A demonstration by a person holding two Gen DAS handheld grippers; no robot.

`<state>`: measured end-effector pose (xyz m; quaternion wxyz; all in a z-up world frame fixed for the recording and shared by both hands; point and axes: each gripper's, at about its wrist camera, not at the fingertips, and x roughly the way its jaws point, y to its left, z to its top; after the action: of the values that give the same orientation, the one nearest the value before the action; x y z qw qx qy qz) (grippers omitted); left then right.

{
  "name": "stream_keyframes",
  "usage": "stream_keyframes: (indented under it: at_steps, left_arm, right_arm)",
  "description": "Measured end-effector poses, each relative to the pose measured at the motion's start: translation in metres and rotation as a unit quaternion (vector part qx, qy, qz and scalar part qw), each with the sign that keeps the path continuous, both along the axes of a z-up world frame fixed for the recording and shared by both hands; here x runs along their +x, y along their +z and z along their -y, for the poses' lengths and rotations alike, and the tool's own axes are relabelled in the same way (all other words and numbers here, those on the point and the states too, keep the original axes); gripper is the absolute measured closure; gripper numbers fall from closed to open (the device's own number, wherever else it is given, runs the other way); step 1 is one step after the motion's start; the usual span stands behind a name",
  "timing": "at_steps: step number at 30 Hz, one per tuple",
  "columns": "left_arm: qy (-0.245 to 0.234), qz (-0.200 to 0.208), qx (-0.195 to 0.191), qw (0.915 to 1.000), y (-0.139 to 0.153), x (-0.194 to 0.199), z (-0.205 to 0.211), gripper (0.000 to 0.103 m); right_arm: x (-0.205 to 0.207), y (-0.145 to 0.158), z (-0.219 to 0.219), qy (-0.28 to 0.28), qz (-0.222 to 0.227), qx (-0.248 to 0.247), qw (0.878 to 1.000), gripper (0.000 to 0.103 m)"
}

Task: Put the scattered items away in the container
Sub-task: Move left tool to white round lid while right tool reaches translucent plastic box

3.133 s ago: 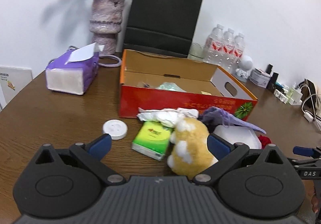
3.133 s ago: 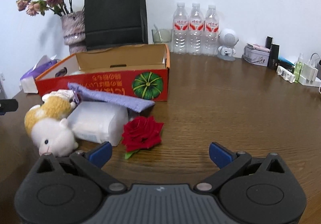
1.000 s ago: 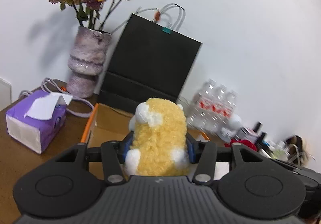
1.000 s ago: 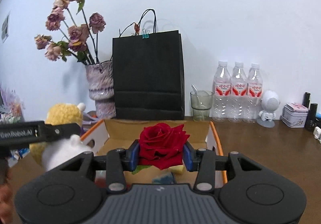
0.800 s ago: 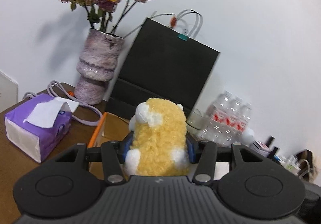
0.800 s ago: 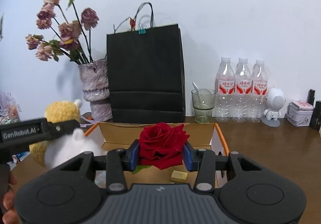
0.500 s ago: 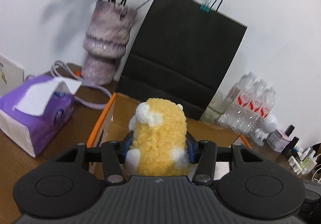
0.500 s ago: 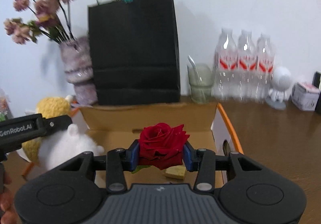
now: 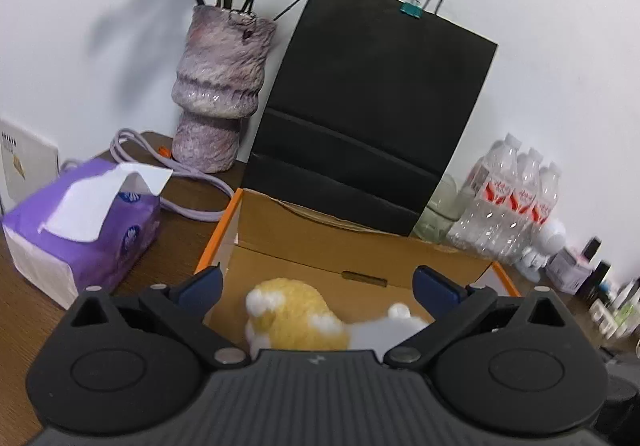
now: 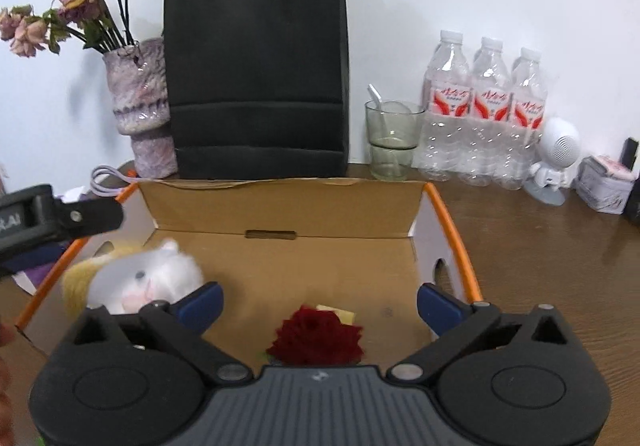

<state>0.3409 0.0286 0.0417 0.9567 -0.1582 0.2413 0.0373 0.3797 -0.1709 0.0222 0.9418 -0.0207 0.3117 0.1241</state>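
Note:
The cardboard box (image 9: 304, 242) with an orange rim stands open below both grippers; it also shows in the right wrist view (image 10: 280, 206). My left gripper (image 9: 318, 286) is open above the box, and the yellow and white plush hamster (image 9: 296, 322) lies free inside, below the fingers. The hamster shows at the box's left side in the right wrist view (image 10: 144, 282). My right gripper (image 10: 318, 302) is open, and the red rose (image 10: 318, 338) lies loose in the box below it, beside a small yellow piece (image 10: 336, 313). The left gripper body (image 10: 52, 218) shows at the left.
A black paper bag (image 10: 256, 70) stands right behind the box. A vase with dried flowers (image 9: 220, 94) and a purple tissue box (image 9: 80, 230) are at the left. A glass (image 10: 390, 142), three water bottles (image 10: 484, 114) and small items (image 10: 556, 162) stand at the right on the wooden table (image 10: 552, 262).
Both grippers have opened over the box. The hamster has dropped from the left gripper and the rose from the right; both now lie inside the box.

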Motion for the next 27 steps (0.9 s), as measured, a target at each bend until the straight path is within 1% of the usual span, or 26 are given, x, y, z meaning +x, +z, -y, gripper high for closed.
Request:
stream_keyframes:
  at_steps: [5,16,20,24,27]
  left_arm:
    - [-0.001,-0.012,0.003,0.9999,-0.004,0.003,0.001,0.000]
    - [-0.001,-0.010,0.005,0.9999,-0.003,0.001,0.001,0.000]
    - [0.002,0.005,0.003,1.0000,0.005,-0.007,-0.001,0.000]
    - [-0.004,0.030,0.001,0.9996,0.017,-0.025,-0.008,0.000]
    - [-0.016,0.038,0.016,0.9990,0.022,-0.042,-0.017,0.000]
  right_arm:
    - [0.001,0.000,0.003,0.000,-0.004,0.001,1.000,0.000]
    - [-0.002,0.004,0.005,0.001,0.000,0.000,1.000,0.000]
    - [-0.007,0.011,0.007,0.003,0.009,0.003,1.000,0.000]
    - [-0.022,0.026,0.018,0.006,0.034,0.012,0.999,0.000]
    - [-0.040,0.035,0.035,0.010,0.054,0.018,0.998,0.000]
